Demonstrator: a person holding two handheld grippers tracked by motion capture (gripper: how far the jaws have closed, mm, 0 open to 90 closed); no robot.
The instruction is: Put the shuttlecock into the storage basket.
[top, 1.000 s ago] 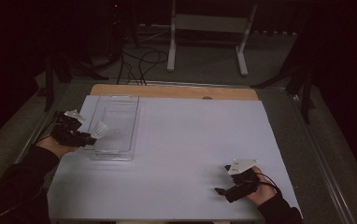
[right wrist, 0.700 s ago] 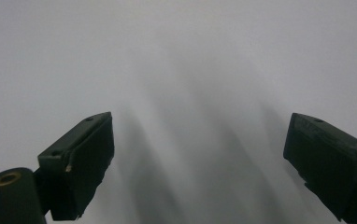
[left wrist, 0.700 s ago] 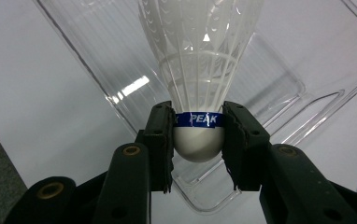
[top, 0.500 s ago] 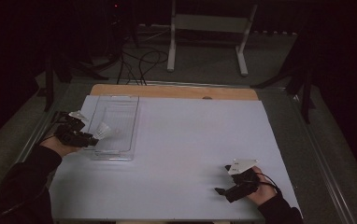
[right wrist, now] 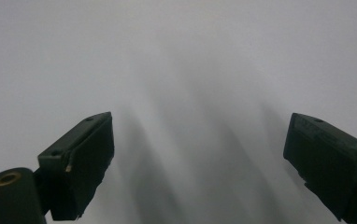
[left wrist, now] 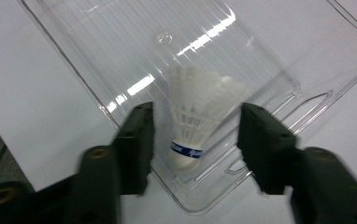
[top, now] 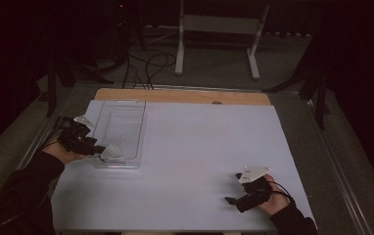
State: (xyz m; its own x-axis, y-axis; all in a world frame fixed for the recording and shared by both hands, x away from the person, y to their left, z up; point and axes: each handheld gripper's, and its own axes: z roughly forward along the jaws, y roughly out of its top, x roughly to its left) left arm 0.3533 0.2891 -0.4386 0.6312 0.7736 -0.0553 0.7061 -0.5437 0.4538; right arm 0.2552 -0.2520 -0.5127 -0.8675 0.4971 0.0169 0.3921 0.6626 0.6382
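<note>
letting go of the shuttlecock (left wrist: 196, 122) in the clear tray (top: 107, 164) near the table's left edge; left gripper (left wrist: 194, 140) jaws have just been opening, right gripper (right wrist: 200, 158) apart, idle. next i back out.

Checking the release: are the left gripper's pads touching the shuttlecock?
Apart. In the left gripper view, tray shows between each pad and the shuttlecock; the left gripper has just been opening.

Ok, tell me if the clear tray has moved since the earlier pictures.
No. The clear tray sits in the same spot against the wooden strip at the table's far edge.
</note>
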